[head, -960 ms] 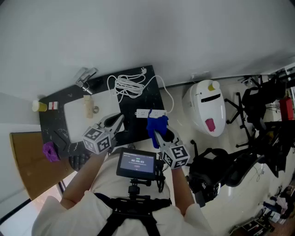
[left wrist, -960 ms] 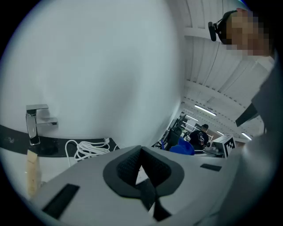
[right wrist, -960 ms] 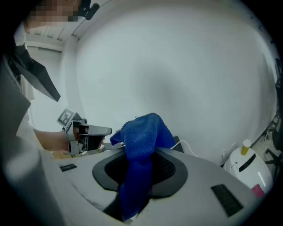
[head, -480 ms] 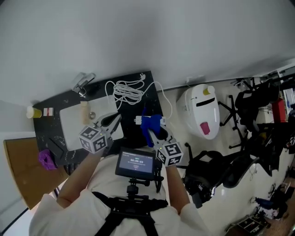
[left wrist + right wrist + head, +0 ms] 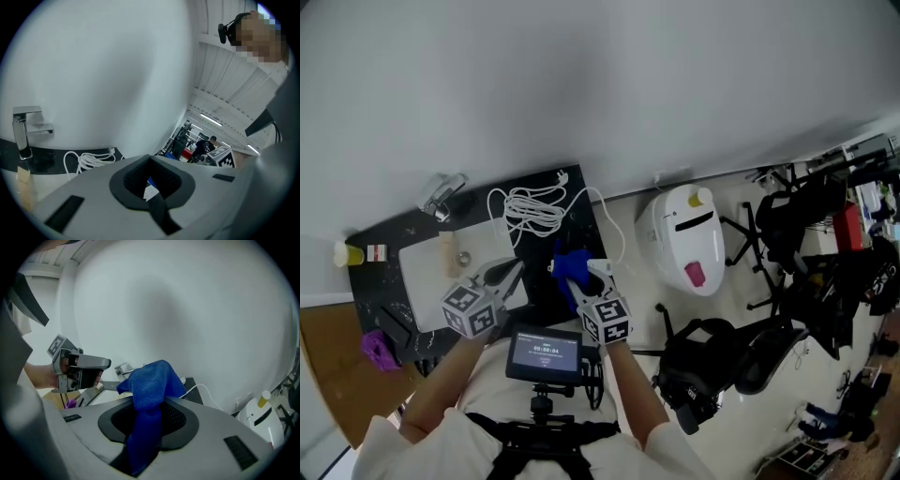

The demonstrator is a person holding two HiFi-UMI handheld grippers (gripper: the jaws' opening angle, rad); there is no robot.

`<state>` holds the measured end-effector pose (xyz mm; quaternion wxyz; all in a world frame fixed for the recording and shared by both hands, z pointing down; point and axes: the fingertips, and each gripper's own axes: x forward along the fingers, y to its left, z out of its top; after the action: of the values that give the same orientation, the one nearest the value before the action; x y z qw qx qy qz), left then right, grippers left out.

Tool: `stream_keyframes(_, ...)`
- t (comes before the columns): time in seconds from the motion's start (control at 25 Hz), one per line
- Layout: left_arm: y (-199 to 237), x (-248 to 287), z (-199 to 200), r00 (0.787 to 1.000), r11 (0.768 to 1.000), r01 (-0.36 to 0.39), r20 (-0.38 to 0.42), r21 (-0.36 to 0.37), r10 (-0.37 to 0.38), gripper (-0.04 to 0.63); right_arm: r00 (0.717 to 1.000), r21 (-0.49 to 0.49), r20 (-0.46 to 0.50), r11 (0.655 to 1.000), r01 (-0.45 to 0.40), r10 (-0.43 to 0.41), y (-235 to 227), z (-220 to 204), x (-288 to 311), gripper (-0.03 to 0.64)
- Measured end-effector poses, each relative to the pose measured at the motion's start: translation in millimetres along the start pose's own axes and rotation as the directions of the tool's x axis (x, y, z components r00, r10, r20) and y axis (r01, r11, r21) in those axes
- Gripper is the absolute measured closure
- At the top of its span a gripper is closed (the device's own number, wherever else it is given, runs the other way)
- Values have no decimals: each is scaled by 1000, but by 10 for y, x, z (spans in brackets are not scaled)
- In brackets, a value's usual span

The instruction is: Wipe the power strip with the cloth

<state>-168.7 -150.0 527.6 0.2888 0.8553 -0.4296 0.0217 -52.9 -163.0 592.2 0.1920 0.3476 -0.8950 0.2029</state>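
A blue cloth (image 5: 571, 265) lies bunched on the black counter (image 5: 581, 202), with my right gripper (image 5: 584, 284) shut on it. It covers most of the white power strip (image 5: 599, 269); only one end shows. The strip's white cord (image 5: 525, 202) lies coiled behind. In the right gripper view the cloth (image 5: 150, 385) rises out of the shut right gripper (image 5: 145, 446). My left gripper (image 5: 504, 275) hovers over the counter left of the cloth, shut on nothing. The left gripper (image 5: 153, 198) shows its jaws meeting in its own view.
A chrome faucet (image 5: 441, 192) and a white sink basin (image 5: 431, 258) take the counter's left part. A small yellow-capped bottle (image 5: 345, 253) and a purple object (image 5: 375, 347) sit far left. On the floor to the right stand a white machine (image 5: 684, 239) and black chairs (image 5: 712, 361).
The right gripper carried the cloth from beside the power strip onto it, hiding most of the strip. The head view has shifted, so everything sits further left and lower.
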Motion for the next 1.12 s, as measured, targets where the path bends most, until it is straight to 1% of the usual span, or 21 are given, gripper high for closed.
stream_keyframes(0.2,15,40,15,999,999,-43,15,-1,43,595,998,28,-60,1000,-1,3,-111,-230,215,511)
stream_keyframes(0.4,159,31,99,994,994,-101,30,31,101,595,993,-5,-114,1000,-11,11,-175,-407,494,511)
stream_keyframes(0.56,322,41,103,990,990,-138,37,27,137,595,989,-18,-146,1000,-13,10,-219,-572,705,511)
stream_keyframes(0.72,379,57,139,985,986,-168,50,17,167,595,981,-16,-195,1000,1,-4,-295,-793,906,511)
stream_keyframes(0.96,305,114,132,986,986,-163,38,22,162,595,956,-39,-292,999,22,-33,-419,-1095,1099,511)
stream_keyframes(1.12,272,156,107,988,988,-151,29,35,150,595,947,-22,-320,999,31,-37,-479,-1218,1158,511)
